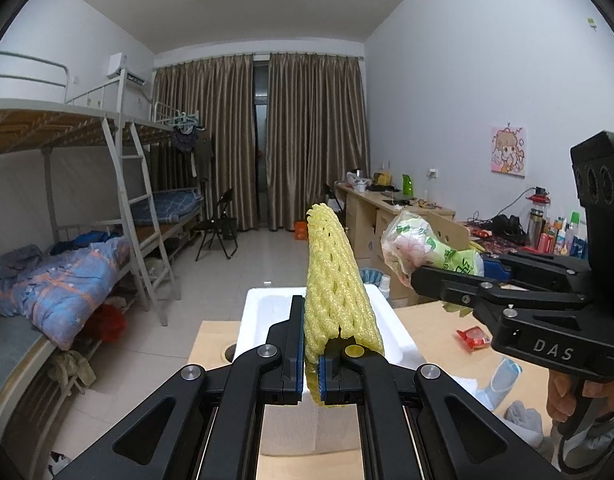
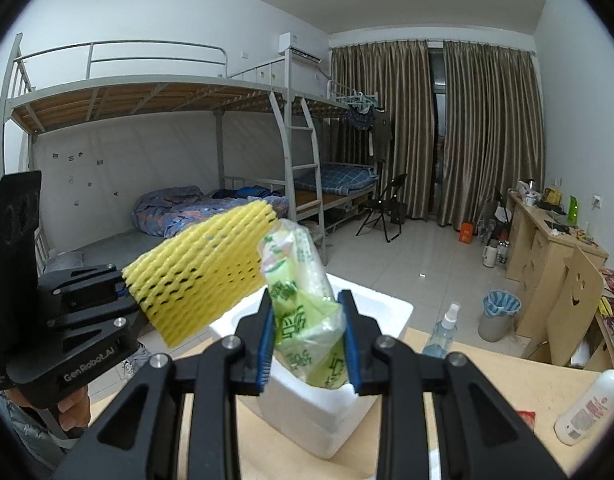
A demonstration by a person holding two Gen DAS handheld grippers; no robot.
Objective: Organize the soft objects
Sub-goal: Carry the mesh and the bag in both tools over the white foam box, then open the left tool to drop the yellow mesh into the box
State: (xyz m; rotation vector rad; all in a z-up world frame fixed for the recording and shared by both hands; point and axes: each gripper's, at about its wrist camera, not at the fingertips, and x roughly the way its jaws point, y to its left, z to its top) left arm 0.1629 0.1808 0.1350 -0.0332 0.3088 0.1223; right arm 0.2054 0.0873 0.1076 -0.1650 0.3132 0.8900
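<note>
My left gripper is shut on a yellow foam net sleeve, which sticks up and forward from its blue pads. The same yellow sleeve shows at the left of the right wrist view, held by the left gripper. My right gripper is shut on a crumpled green-and-clear plastic bag. In the left wrist view that bag hangs in the right gripper at the right. A white foam box stands on the wooden table just beyond both grippers, also the white box.
On the wooden table lie a red packet, a blue-white cloth item and grey fabric. A white bottle and a spray bottle sit at the right. Bunk beds, a folding chair and desks line the room.
</note>
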